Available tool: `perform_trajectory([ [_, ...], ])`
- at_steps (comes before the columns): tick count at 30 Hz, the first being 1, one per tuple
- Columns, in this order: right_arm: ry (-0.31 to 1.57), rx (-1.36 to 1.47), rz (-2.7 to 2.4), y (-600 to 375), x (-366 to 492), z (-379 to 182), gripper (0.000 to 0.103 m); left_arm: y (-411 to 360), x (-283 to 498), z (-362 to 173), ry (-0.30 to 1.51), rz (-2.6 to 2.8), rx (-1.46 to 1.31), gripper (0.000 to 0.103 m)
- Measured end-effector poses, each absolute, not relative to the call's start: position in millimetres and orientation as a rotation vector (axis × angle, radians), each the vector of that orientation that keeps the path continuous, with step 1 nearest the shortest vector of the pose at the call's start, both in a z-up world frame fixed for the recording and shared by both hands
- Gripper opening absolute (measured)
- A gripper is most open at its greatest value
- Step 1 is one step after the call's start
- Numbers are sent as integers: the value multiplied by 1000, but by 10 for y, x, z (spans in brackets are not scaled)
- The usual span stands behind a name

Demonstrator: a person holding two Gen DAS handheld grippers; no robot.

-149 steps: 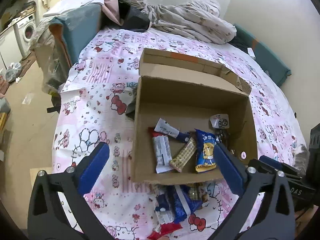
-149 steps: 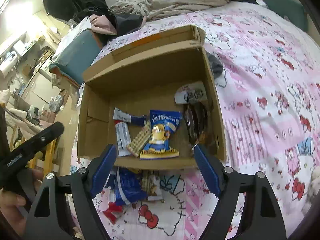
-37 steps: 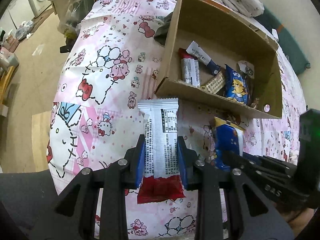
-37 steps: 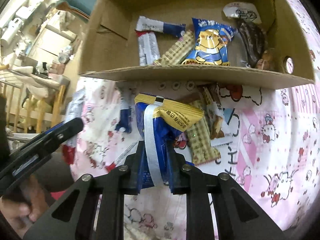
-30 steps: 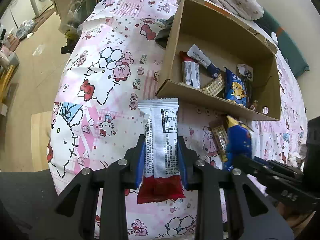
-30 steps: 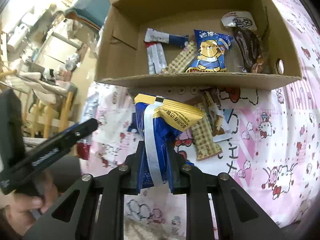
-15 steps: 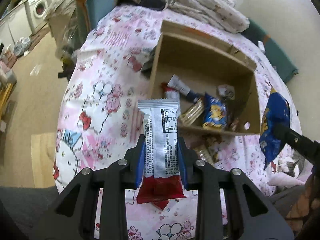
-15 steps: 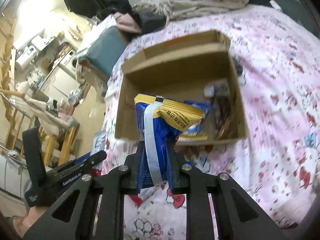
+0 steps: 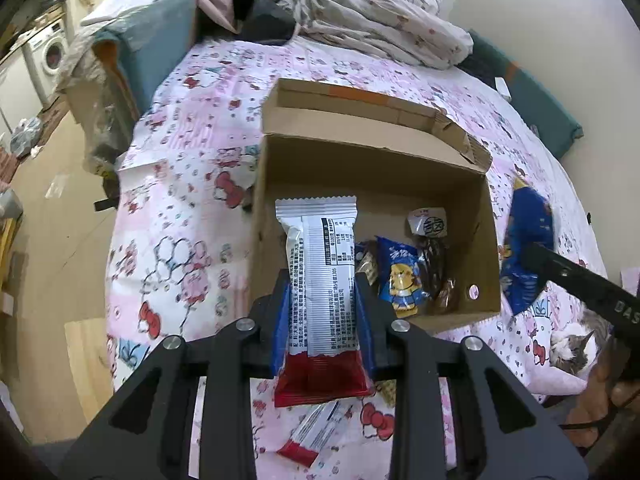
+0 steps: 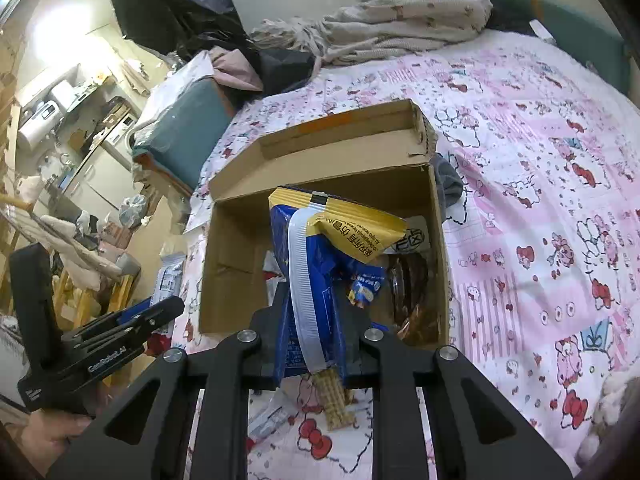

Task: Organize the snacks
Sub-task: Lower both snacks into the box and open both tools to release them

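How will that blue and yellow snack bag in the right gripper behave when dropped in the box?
The snack bag looks crinkled and soft, so it will probably flop and settle flat. Its puffy film suggests it is light, and likely slippery.

Cat, washing machine, rumpled blanket

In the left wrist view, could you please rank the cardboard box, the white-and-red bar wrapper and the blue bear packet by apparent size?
1. cardboard box
2. white-and-red bar wrapper, enlarged by nearness to the camera
3. blue bear packet

Readable lettering was scarce.
The right gripper arm bore "DAS"; the white wrapper print seemed too fine to read.
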State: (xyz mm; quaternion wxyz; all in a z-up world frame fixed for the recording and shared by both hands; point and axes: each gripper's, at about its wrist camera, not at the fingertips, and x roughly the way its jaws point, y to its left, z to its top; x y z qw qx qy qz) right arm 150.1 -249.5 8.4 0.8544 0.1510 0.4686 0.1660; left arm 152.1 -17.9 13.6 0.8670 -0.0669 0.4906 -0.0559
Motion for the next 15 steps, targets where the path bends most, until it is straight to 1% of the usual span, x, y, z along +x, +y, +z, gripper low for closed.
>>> perform_trajectory([
  [5,1048,309,313,-2479,1759,-211,20,-297,1772,-32,1047,-124,-103,25],
  [12,1112,244,269,-2395,1899,-549,20,-335,1956,-404,1117,-132,-111,25],
  [15,1133,212,257,-2364,1929,-650,20,-328,2004,-479,1123,-124,-114,25],
])
